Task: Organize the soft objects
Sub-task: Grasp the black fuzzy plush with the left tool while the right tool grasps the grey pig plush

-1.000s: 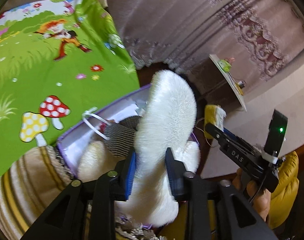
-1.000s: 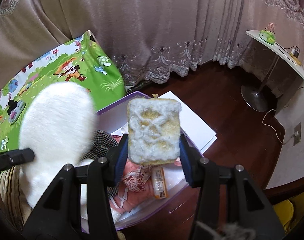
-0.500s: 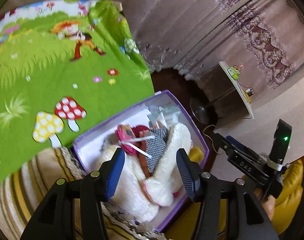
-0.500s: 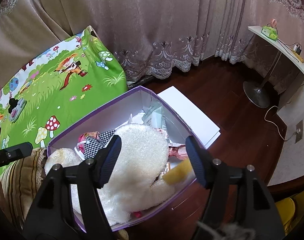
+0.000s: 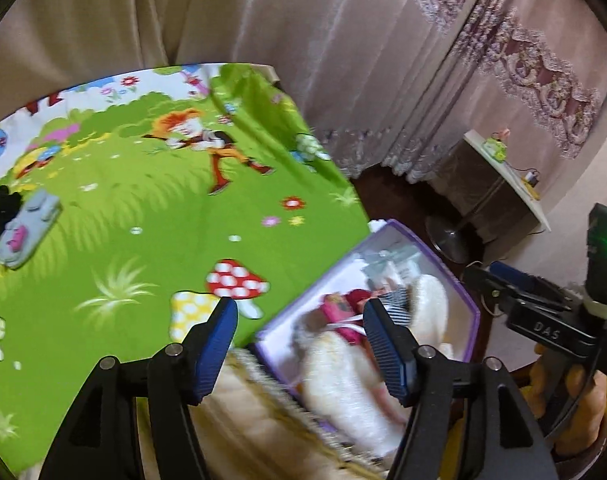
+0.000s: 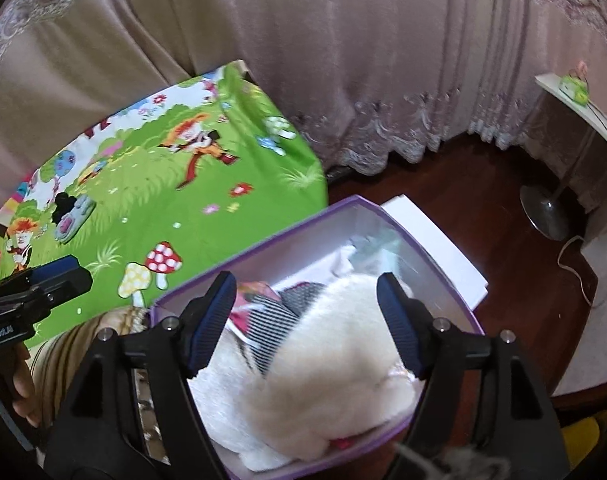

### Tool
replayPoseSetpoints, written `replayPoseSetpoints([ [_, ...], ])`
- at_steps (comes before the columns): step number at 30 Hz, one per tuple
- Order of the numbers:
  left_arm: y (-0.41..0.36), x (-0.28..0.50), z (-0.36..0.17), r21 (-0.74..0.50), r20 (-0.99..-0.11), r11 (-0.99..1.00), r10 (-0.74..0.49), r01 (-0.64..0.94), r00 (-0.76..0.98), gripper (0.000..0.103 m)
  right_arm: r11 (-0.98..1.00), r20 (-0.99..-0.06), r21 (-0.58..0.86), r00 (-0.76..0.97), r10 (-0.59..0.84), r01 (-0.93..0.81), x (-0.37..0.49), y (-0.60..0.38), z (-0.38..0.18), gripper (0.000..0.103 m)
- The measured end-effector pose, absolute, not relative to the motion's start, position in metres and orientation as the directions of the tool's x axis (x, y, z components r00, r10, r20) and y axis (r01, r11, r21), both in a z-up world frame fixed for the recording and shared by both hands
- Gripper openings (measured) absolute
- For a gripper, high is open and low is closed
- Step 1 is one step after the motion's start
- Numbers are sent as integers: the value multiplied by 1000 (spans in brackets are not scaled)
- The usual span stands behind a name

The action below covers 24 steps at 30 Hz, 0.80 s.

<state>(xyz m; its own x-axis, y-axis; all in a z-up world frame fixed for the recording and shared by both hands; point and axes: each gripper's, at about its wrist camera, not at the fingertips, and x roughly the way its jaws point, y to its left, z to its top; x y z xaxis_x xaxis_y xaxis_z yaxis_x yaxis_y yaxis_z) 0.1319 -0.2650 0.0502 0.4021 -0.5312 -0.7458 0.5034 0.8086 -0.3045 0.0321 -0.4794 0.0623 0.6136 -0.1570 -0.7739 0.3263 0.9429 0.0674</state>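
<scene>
Soft toys are what I am sorting, and going left to right in my left wrist view I first see a small grey plush piece with a black lump beside it (image 5: 25, 220), lying on the bright green cartoon play mat (image 5: 143, 208) well apart from everything else. Next comes my left gripper (image 5: 299, 348), its blue-padded jaws opening with nothing pinched between them. Beyond it sits the purple-rimmed white storage box (image 5: 469, 308), and inside lies the fluffy white plush toy (image 5: 427, 304) among checked and pink cloth items. In the right wrist view my right gripper (image 6: 305, 324) hangs just above that same box (image 6: 443, 268), jaws also opening; the white plush (image 6: 335, 364) shows between the pads but they do not press on it. I judge the release done on both sides, so the step now is to clear out cleanly: lift each gripper straight away so no pad drags fur or cloth back over the rim. Then I would swing left toward the grey piece on the mat, approaching low and pinching its middle, since floppy stuffing slips from an edge grip.
</scene>
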Motion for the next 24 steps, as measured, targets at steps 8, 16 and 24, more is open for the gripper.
replayPoseSetpoints([
  [8, -208, 158, 52, -229, -756, 874, -436, 428, 488, 66, 974, -775, 42, 623, -110, 224, 68, -432, 64, 76],
  [16, -132, 196, 39, -236, -781, 925, -362, 296, 509, 66, 988, -779, 80, 627, -21, 134, 102, -391, 63, 76],
  [24, -60, 240, 34, -237, -786, 958, -288, 163, 547, 66, 994, -789, 88, 613, 30, 65, 146, -352, 60, 76],
])
